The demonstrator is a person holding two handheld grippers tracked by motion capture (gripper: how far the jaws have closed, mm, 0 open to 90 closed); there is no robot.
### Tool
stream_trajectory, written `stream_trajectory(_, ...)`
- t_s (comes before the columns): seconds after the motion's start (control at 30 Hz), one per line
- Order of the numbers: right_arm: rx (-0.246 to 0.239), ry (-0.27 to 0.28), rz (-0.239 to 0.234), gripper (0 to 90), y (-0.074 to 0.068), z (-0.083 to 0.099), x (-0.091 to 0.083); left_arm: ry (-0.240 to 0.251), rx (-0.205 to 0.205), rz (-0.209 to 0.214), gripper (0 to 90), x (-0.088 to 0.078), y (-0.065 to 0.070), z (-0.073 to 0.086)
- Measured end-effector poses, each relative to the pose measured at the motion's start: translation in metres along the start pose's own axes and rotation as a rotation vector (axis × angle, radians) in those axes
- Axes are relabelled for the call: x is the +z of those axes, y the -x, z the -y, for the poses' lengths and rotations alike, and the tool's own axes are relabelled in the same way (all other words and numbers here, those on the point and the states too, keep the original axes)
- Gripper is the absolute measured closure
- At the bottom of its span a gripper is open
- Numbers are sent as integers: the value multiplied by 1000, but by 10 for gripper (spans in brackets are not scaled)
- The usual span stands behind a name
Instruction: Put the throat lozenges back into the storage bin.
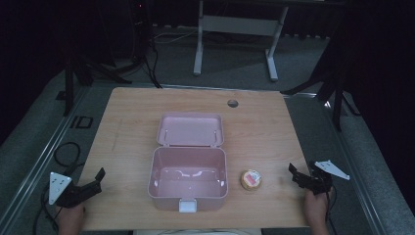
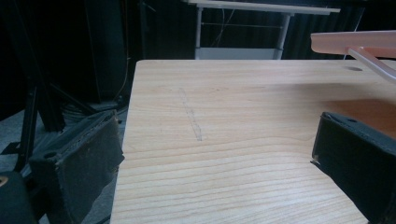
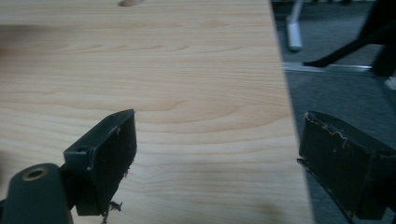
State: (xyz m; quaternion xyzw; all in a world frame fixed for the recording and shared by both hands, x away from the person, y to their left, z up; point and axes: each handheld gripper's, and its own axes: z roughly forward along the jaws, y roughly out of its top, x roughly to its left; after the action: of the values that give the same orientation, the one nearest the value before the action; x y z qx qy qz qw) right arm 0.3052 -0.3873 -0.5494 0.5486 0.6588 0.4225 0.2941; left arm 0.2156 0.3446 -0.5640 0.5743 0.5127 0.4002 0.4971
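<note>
- My left gripper [image 1: 98, 179] sits at the near left corner of the pale wooden worktop [image 1: 127, 127], jaws spread wide, nothing between them.
- In the left gripper view, bare wood grain lies between the two black pads [image 2: 88, 158], and the pink lid edge [image 2: 353, 43] pokes in at the upper right.
- My right gripper [image 1: 295, 174] is at the near right edge of the worktop, jaws also wide apart and empty.
- In the right gripper view, one pad [image 3: 112, 149] hangs over wood and the other over the grey floor [image 3: 336, 93] past the worktop's edge.
- The pink plastic box [image 1: 188, 180] stands at the middle near edge, its hinged lid [image 1: 191, 129] thrown back flat behind it, a white latch [image 1: 188, 206] on its front.
- A small round tin with a yellow-red label [image 1: 251, 179] rests just right of the box, between it and my right gripper, touching neither.
</note>
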Motion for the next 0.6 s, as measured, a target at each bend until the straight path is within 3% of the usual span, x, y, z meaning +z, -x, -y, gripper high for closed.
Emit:
stream_trajectory(0.2,-24,-25,-21,111,-1,-2,3,0,-6,-1,20,0,-1,0)
stream_trajectory(0.23,-20,-56,-50,110,-1,-4,5,0,-7,-1,20,0,-1,0)
stream_trajectory(0.3,-34,-66,-69,110,-1,-5,6,0,-11,3,20,0,-1,0)
stream_trajectory(0.4,-54,-87,-72,110,-2,-8,7,1,-14,3,20,0,-2,0)
stream_trajectory(0.43,-57,-112,-104,110,-3,-11,8,1,-15,5,20,0,-2,0)
stream_trajectory(0.57,-83,-173,-131,110,-8,-17,10,1,-18,9,20,0,-2,0)
stream_trajectory(0.6,-110,-221,-141,110,-12,-21,11,1,-19,9,20,0,-2,0)
